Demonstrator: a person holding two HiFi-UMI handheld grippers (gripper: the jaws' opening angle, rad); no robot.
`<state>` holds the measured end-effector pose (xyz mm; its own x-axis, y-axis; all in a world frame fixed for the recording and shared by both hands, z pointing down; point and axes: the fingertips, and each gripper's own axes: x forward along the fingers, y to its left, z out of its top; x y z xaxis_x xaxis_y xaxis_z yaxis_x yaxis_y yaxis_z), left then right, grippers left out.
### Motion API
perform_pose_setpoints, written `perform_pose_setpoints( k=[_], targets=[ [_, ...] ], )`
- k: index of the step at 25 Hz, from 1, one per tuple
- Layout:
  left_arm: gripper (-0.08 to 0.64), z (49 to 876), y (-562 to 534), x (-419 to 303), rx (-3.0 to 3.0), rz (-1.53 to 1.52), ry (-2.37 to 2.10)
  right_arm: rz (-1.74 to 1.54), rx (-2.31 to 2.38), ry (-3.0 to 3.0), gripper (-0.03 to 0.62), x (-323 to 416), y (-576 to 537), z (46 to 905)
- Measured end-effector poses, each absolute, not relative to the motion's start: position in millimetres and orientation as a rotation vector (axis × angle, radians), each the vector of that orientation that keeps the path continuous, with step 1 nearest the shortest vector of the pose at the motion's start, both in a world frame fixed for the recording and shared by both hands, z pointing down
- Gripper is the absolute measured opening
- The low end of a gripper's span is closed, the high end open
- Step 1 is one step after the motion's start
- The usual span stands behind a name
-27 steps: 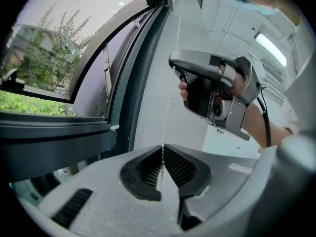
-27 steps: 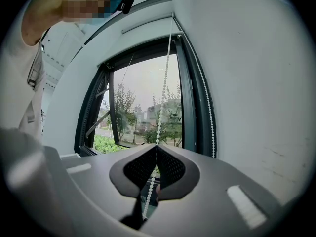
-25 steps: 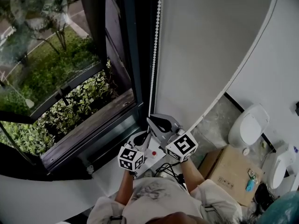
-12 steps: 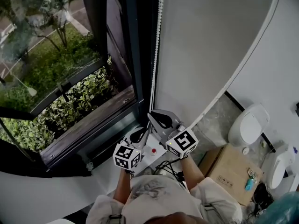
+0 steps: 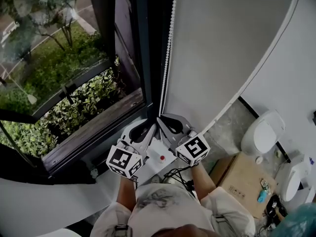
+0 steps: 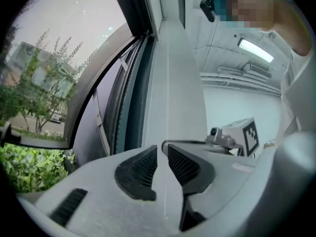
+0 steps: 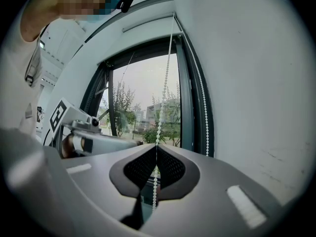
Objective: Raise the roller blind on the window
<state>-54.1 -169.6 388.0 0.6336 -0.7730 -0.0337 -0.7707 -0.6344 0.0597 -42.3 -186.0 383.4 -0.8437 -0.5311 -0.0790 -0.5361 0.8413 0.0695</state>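
At the blind's [image 5: 222,48] 9 o'clock edge: light, limp bead chain [image 7: 162,107], pinched across its beads by right gripper [image 7: 156,152]; left gripper's [image 6: 162,154] jaws just opened, straddling it.

Soft daylight through the window [image 5: 59,73]; gripper views warp at edges.

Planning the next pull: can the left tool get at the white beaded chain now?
Probably yes: the left tool has just been opening its jaws, and a thin line, seemingly the white beaded chain, runs between them unobstructed.
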Motion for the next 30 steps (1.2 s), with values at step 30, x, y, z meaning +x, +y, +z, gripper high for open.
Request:
perform_pose_setpoints(
  k=[30],
  targets=[
    [0.011,314.5,-192.7,-29.9,2.949,-0.225,-1.358,0.175,-0.859,2.986,0.011,-49.6,-183.3,392.6]
  ],
)
